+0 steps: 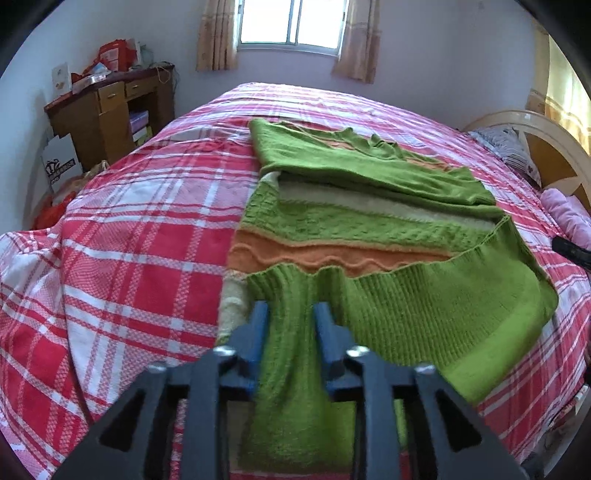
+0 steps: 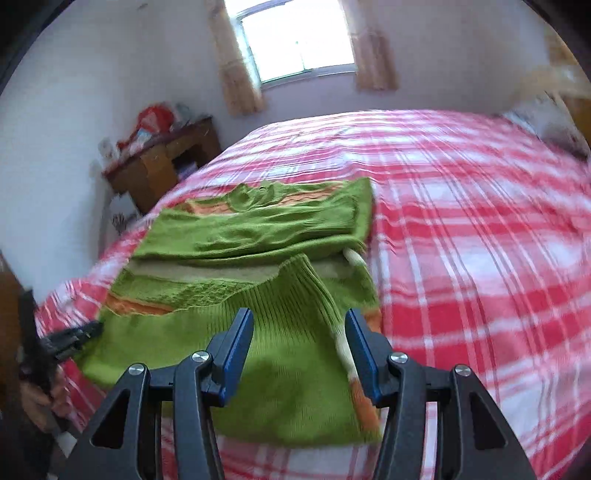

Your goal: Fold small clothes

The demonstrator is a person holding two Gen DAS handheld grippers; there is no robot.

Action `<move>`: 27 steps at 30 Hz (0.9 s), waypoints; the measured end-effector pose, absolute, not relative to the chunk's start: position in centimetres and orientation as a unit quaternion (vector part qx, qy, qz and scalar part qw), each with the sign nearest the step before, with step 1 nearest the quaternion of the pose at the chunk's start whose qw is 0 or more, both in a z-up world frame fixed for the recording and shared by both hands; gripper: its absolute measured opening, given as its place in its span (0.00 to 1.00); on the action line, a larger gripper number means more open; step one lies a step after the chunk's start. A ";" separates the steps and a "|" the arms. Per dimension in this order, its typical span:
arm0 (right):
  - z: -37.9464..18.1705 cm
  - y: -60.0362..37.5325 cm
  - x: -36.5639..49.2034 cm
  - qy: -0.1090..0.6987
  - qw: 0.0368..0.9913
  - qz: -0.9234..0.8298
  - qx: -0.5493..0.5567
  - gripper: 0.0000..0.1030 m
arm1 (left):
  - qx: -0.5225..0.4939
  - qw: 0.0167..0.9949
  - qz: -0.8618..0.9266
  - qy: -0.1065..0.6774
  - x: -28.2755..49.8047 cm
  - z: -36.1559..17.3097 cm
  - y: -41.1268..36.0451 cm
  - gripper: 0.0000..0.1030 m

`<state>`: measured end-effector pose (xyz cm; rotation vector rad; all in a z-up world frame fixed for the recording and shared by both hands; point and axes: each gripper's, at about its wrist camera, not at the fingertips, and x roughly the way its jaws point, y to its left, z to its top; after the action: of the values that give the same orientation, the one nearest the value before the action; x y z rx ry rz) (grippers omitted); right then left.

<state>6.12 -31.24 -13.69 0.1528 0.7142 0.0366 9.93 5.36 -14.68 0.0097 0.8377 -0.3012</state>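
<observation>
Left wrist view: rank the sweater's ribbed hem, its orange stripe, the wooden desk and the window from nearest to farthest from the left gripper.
1. Ribbed hem, at the left gripper.
2. Orange stripe, just beyond.
3. Wooden desk, far left, past the bed.
4. Window, back wall, top centre.

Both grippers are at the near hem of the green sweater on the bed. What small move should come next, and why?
Probably close the right gripper on the hem. Its jaws stand open around the near edge of the green sweater without pinching it, while the left gripper already bunches the knit between its pads. With both corners held, the hem could be carried up toward the folded sleeves.
</observation>
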 end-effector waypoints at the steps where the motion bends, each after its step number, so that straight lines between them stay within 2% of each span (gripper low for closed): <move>1: -13.9 -30.9 6.9 0.352 0.934 0.018 0.058 0.51 | 0.012 0.903 -0.143 0.405 9.9 -14.7 5.1 0.33; 5: -15.6 -30.0 9.9 0.369 0.929 0.016 0.010 0.51 | 0.021 0.905 -0.135 0.403 10.0 -14.8 4.8 0.34; 9: -18.1 -29.8 11.7 0.394 0.919 0.024 0.008 0.51 | 0.007 0.906 -0.135 0.402 10.2 -14.8 5.1 0.31; 10: -18.6 -29.6 11.6 0.393 0.919 0.031 0.012 0.42 | 0.003 0.907 -0.137 0.397 10.1 -14.9 5.2 0.21; 11: -18.6 -29.5 11.2 0.383 0.923 0.024 0.007 0.38 | 0.002 0.909 -0.135 0.393 10.0 -15.0 5.3 0.13; 12: -18.5 -29.5 10.9 0.382 0.924 0.023 0.006 0.22 | 0.001 0.910 -0.136 0.392 9.9 -15.0 5.4 0.13; 13: -18.2 -29.6 10.5 0.382 0.924 0.022 0.014 0.15 | -0.003 0.910 -0.137 0.392 9.9 -14.9 5.5 0.11; 18: -15.5 -30.7 7.3 0.337 0.940 -0.012 0.043 0.12 | -0.021 0.918 -0.138 0.371 9.4 -13.2 6.4 0.10; 20: -14.9 -31.6 6.0 0.327 0.943 -0.036 0.051 0.12 | -0.013 0.917 -0.142 0.372 9.6 -13.1 6.0 0.15; 22: -14.8 -32.3 5.0 0.326 0.942 -0.055 0.059 0.12 | 0.006 0.914 -0.141 0.379 10.0 -13.4 5.3 0.17; 24: -15.4 -32.8 4.6 0.339 0.937 -0.059 0.063 0.12 | 0.014 0.908 -0.141 0.393 10.4 -14.0 4.7 0.27; 25: -15.9 -32.9 4.4 0.345 0.934 -0.063 0.067 0.12 | 0.015 0.905 -0.135 0.403 10.7 -14.4 4.4 0.40; 27: -16.9 -33.0 4.1 0.358 0.928 -0.065 0.076 0.12 | 0.013 0.907 -0.130 0.399 10.6 -14.6 4.1 0.41</move>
<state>4.14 -33.05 -16.88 0.1560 0.7330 -0.1324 10.60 4.12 -14.64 0.0276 0.8245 -0.2688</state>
